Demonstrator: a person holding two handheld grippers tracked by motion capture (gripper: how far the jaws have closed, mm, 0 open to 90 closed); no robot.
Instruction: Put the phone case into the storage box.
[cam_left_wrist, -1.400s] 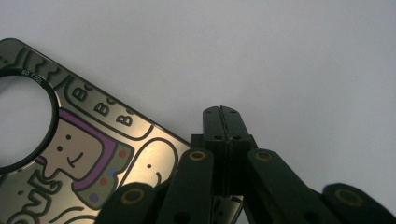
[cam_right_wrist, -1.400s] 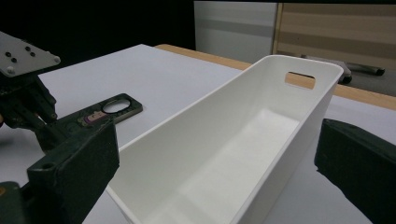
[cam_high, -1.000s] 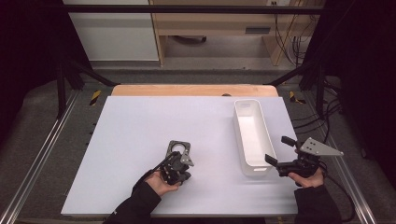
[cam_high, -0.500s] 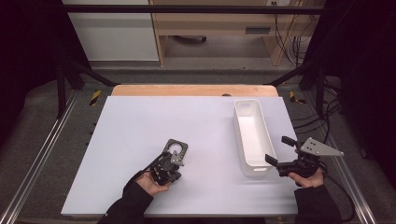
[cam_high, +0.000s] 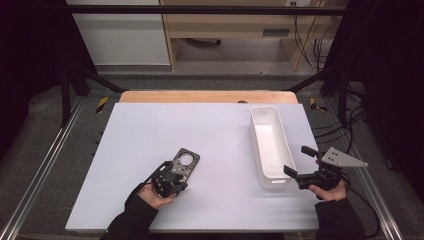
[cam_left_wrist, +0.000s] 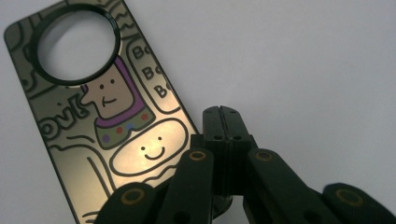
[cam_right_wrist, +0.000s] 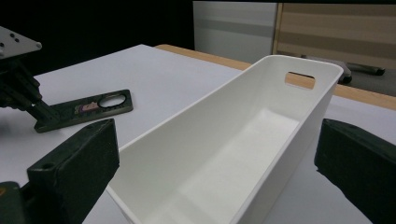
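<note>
A dark metal tag (cam_high: 186, 161) with cartoon drawings and a round hole lies flat on the white table (cam_high: 165, 125), front left of centre. My left gripper (cam_high: 173, 176) is shut, jaws pressed together with no gap. Its tips (cam_left_wrist: 220, 116) sit over the tag's (cam_left_wrist: 116, 130) near right edge; whether they touch it I cannot tell. In the right gripper view the tag (cam_right_wrist: 93, 106) shows at the left with the left gripper (cam_right_wrist: 42, 114) at its end. My right gripper (cam_high: 298, 160) stands open at the near end of a white bin (cam_high: 265, 111), empty-handed.
The long white bin (cam_right_wrist: 187, 114) is empty and has a handle slot in its far end wall. A wooden strip (cam_high: 205, 96) borders the table's far edge. Metal rails (cam_high: 45, 160) run along both sides, and cables lie on the floor at the right.
My left hand and gripper have drawn back toward the front left, and the tag has turned slightly. The right gripper and the bin have not moved.
</note>
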